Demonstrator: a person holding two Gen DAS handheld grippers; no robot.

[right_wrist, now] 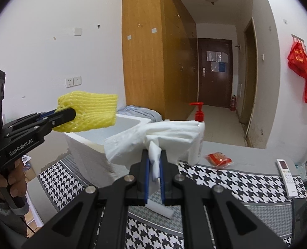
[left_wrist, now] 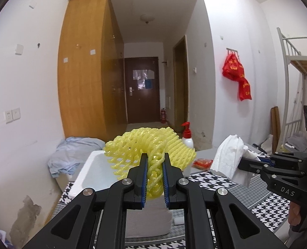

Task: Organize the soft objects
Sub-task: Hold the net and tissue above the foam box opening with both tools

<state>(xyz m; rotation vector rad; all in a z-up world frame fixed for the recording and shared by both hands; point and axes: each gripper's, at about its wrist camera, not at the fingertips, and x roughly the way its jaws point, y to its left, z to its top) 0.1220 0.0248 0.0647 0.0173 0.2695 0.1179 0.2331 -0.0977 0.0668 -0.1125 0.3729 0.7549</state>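
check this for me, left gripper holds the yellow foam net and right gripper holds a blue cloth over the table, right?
Not quite: the right gripper holds a white cloth, not a blue one, as the right wrist view shows. The left gripper does hold the yellow foam net.

Left tongs: matte black plastic showing, blue ribbed pads lining inner faces, silver round screws sitting at linkage pivots, long slotted cut-outs running along arms at lower frame. Right tongs: same black build, blue pads, silver screws. White "DAS" lettering showing on body at right edge of left wrist view; "GenRobot.AI" at left edge of right wrist view. Grey knitted cuff showing at lower left there, black cable trailing below pistol handle.
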